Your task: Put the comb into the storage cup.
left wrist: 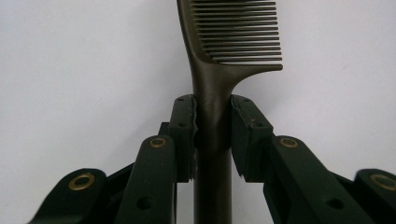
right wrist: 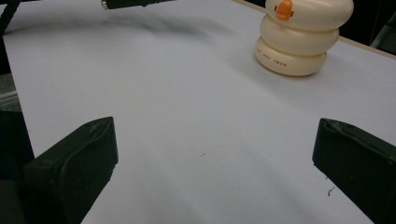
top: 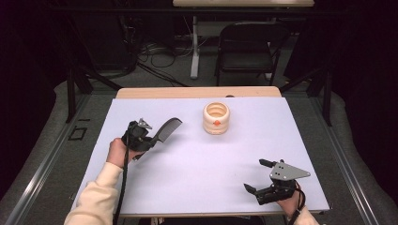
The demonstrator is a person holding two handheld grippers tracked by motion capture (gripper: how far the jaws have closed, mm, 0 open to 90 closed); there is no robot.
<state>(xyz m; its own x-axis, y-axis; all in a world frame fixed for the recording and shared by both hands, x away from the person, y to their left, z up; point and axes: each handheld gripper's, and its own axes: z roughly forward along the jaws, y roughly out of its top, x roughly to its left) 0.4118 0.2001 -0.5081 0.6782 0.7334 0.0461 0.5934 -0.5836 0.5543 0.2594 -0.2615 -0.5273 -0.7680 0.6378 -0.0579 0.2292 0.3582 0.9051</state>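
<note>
Aloft — left tool clamping comb

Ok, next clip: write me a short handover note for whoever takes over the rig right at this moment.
Left tongs: shut on the dark comb, gripped at the handle, teeth end pointing away, held over the white table.
Right tongs: open, holding nothing, near the table's front right.
Cream ringed holder: upright near the table's far middle, mouth open upward.
Done: comb picked up.
Left: probably placing the comb into the holder.
</note>
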